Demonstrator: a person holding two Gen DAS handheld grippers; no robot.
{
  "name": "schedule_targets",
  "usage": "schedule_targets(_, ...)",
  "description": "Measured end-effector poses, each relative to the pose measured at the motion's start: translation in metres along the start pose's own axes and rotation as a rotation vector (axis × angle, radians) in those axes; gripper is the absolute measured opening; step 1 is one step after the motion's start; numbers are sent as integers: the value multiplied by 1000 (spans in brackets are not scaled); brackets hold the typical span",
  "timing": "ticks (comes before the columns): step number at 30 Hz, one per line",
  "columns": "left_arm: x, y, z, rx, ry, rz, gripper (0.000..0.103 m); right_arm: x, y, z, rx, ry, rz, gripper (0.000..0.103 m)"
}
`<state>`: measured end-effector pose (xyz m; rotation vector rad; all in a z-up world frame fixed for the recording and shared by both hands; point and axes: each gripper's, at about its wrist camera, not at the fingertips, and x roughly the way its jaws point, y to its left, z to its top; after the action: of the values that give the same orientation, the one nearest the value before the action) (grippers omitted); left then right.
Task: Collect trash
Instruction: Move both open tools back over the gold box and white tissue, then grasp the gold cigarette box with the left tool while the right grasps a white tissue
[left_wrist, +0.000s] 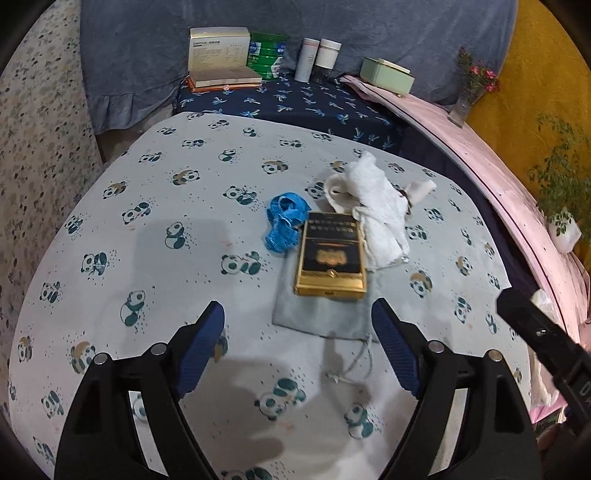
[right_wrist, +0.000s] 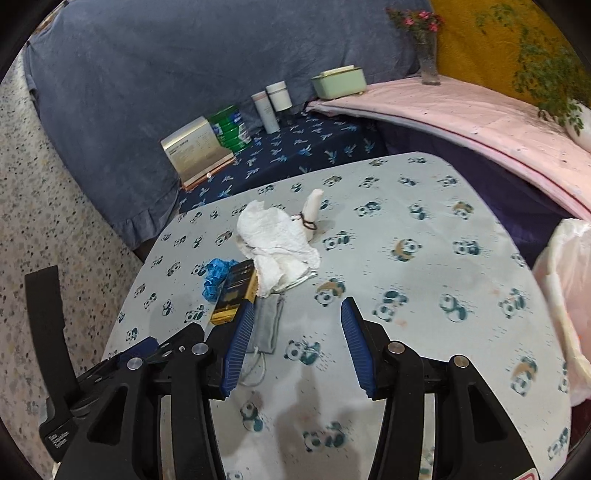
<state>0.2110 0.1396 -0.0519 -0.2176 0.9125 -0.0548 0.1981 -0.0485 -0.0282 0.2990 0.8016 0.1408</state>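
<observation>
Left hand-held gripper (left_wrist: 297, 325) wide open, empty; flat black-and-gold cardboard cigarette box (left_wrist: 330, 254) just beyond it, crumpled white tissue (left_wrist: 380, 210) further right.

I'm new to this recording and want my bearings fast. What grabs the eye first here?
The small heap in the middle of the panda-print cloth: a gold and black box lying on a grey drawstring pouch, a crumpled white tissue to its right, and a tangle of blue tape to its left. Both open tools, left tool and right tool, hover just short of it.
</observation>
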Motion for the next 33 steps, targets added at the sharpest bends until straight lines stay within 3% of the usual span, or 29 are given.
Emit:
schedule_targets(3,9,7,8,-12,3,4,84,23,9,5,-25,22,10,48)
schedule_targets(16,41,27,32,-48,9,18,84,110,23,28,-45,99,28,42)
schedule_targets(19,46,28,33,-44,14,20,84,123,21,26,-42,131,39,30)
schedule_targets(20,48,27,33,-41,17,19,84,126,20,24,-43,140,43,17)
schedule_targets(21,49,26,33,-41,19,19,84,126,19,22,-45,141,53,9)
schedule_targets(23,51,23,32,-38,22,14,84,118,17,18,-47,123,52,7)
schedule_targets(28,54,6,28,-3,36,-25,85,80,-7,8,22,66,46,6)
schedule_targets(30,54,-5,24,20,47,-53,89,67,-18,7,53,49,45,6)
schedule_targets(33,58,-23,19,79,42,-42,89,45,-35,3,83,22,20,6)
